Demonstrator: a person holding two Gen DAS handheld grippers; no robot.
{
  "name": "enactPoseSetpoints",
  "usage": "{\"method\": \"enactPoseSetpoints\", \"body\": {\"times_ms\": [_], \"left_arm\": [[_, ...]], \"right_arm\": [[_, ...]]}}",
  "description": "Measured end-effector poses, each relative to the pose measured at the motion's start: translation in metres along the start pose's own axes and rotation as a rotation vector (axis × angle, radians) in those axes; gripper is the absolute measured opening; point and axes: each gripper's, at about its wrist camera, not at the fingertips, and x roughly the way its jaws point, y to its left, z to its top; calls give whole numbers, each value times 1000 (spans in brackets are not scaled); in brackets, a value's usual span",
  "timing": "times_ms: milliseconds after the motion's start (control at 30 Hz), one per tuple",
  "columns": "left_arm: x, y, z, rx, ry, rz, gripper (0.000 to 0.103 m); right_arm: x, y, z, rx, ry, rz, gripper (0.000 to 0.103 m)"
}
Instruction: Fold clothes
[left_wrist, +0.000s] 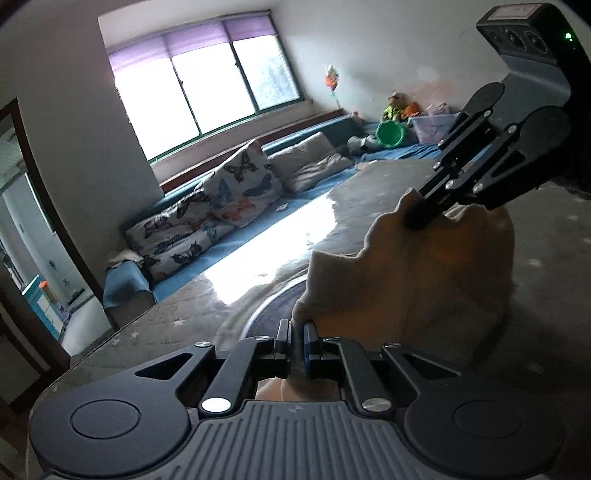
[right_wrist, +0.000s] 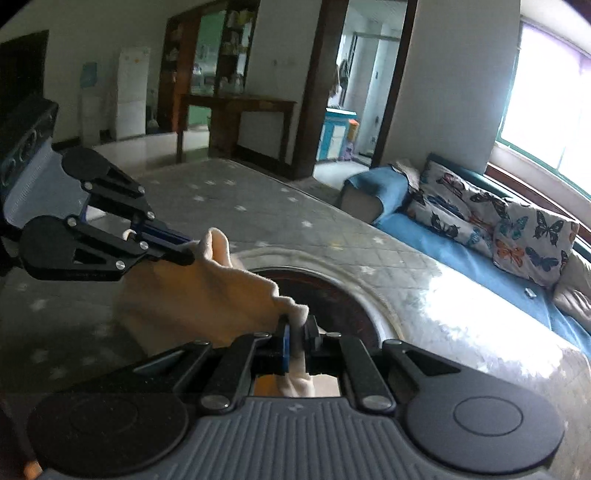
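The left gripper (left_wrist: 297, 332) sits clamped on one corner of the cream garment (left_wrist: 424, 273), and the right gripper (right_wrist: 297, 332) pinches the other corner, so the cloth hangs stretched between them above the grey mattress (right_wrist: 258, 206). This looks like the lifting step; next it likely needs laying flat for a fold

The cream garment (left_wrist: 424, 280) hangs over and hides part of the mattress (left_wrist: 369, 192). Shelf items (right_wrist: 229, 48) in the far room are too blurred to identify.
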Motion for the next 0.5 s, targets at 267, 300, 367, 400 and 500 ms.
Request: {"method": "enactPoseSetpoints", "body": {"times_ms": [267,300,367,400,500], "left_arm": [[103,30,-12,-97,157,66,13],[106,32,-16,-108,164,80,16],[112,36,-23,-130,174,111,22],[110,39,-26,-144,168,131,29],[99,50,-29,-205,154,191,30]], "right_arm": [[106,-35,-14,138,94,-63,14],[108,-37,-19,156,95,-68,15],[109,-44,-30,197,91,-73,17],[105,-48,-35,220,89,-71,17],[86,-55,-52,297,76,-79,24]]}}
